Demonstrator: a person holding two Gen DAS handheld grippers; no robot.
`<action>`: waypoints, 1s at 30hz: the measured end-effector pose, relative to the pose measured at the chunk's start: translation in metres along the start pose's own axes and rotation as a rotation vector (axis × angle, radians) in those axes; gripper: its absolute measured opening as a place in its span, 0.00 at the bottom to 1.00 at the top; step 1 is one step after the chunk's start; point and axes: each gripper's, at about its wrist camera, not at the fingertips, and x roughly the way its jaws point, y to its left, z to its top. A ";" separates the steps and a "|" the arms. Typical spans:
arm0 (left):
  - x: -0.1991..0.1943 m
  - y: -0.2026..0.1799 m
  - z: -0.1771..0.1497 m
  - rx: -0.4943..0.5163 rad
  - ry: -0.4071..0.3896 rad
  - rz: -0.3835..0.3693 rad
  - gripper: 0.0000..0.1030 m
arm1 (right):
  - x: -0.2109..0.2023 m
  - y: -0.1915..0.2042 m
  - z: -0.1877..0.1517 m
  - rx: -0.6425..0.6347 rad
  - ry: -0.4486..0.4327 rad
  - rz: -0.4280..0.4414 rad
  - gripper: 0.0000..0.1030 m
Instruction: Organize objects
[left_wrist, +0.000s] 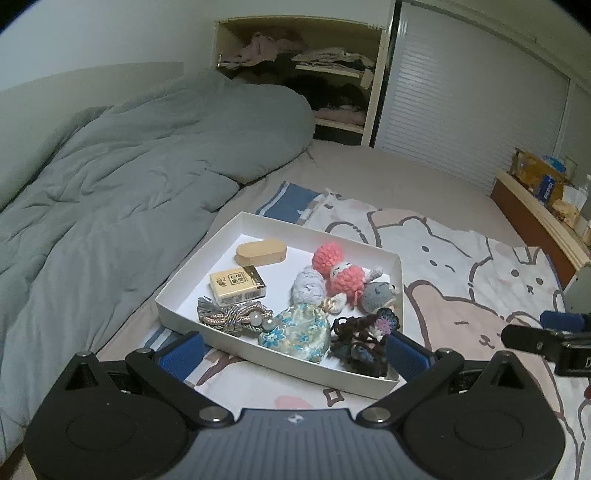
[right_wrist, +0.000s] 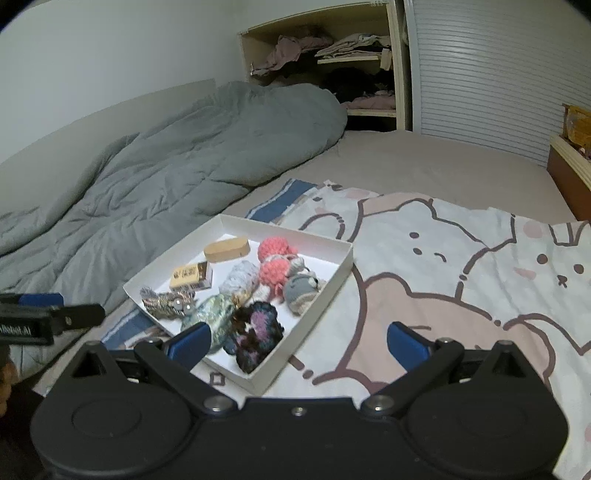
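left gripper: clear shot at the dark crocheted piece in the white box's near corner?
Probably yes. The left gripper is open and empty, and the dark crocheted piece lies on top in the white cardboard box, nothing over it.

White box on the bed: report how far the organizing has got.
Done: the white box already holds the wooden case, crochet toys and floral pouch. In hand: nothing; the left gripper and right gripper are open. Left: nothing loose shows on the blanket.
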 end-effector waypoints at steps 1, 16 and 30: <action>-0.002 -0.001 -0.001 0.002 -0.007 0.003 1.00 | -0.001 -0.001 -0.001 0.006 -0.002 0.005 1.00; -0.004 -0.010 -0.008 0.045 -0.006 0.016 1.00 | -0.003 0.004 -0.004 -0.015 -0.013 0.013 1.00; -0.005 -0.011 -0.010 0.045 -0.006 0.017 1.00 | -0.002 0.003 -0.004 -0.020 -0.005 0.005 1.00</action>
